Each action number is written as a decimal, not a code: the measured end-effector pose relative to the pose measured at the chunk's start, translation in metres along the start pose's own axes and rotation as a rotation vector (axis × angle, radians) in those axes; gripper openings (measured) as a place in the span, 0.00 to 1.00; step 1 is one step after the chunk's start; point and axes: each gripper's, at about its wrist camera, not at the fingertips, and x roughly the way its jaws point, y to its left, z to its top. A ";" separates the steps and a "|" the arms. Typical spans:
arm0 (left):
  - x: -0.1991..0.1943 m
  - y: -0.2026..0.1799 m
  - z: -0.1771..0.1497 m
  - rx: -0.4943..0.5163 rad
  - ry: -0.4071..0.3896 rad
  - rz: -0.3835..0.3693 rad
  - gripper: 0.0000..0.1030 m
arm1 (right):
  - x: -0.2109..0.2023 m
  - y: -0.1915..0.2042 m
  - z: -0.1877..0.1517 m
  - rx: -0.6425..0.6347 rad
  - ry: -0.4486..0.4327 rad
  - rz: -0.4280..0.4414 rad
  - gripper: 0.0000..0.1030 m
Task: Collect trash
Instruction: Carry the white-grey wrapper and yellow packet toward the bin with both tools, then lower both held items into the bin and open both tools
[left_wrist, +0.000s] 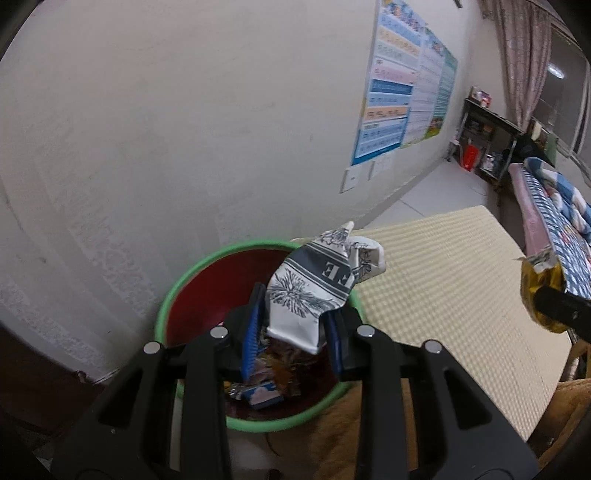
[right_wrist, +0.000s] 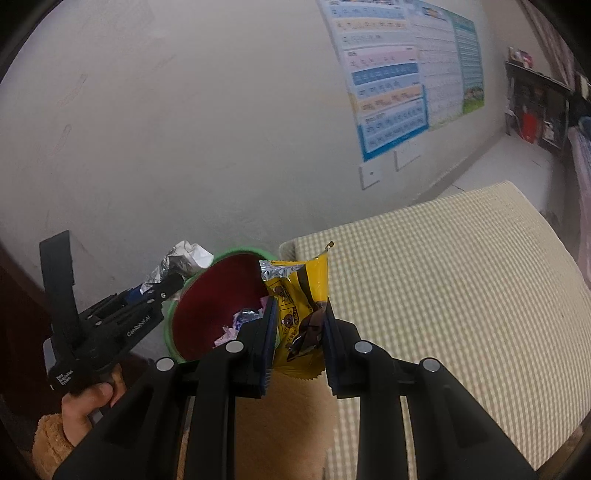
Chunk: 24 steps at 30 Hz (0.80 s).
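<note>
A red bin with a green rim (left_wrist: 173, 295) stands against the wall, with several wrappers lying in its bottom (left_wrist: 266, 384). My left gripper (left_wrist: 295, 314) is shut on a white and grey printed wrapper (left_wrist: 314, 284), held over the bin's opening. In the right wrist view the bin (right_wrist: 210, 291) lies ahead to the left. There my right gripper (right_wrist: 301, 314) is shut on a yellow snack wrapper (right_wrist: 299, 295), near the bin's right rim. The left gripper (right_wrist: 173, 280) shows there with its crumpled wrapper (right_wrist: 184, 258) above the bin's left rim. The yellow wrapper (left_wrist: 535, 280) also shows at the left view's right edge.
A cream checked mat (left_wrist: 461, 295) covers the surface right of the bin. A pale wall (left_wrist: 184, 129) with a coloured poster (left_wrist: 399, 92) rises behind. A bed with a striped blanket (left_wrist: 554, 206) and a dark shelf (left_wrist: 484, 144) lie far right. A hand (right_wrist: 88, 402) holds the left gripper's handle.
</note>
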 end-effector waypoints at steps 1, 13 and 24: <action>0.001 0.004 -0.001 -0.005 0.002 0.008 0.28 | 0.004 0.005 0.001 -0.013 0.006 0.003 0.22; 0.012 0.040 -0.007 -0.037 0.030 0.070 0.28 | 0.042 0.049 0.014 -0.115 0.049 0.035 0.22; 0.029 0.048 -0.018 -0.029 0.079 0.078 0.28 | 0.071 0.063 0.012 -0.136 0.107 0.061 0.22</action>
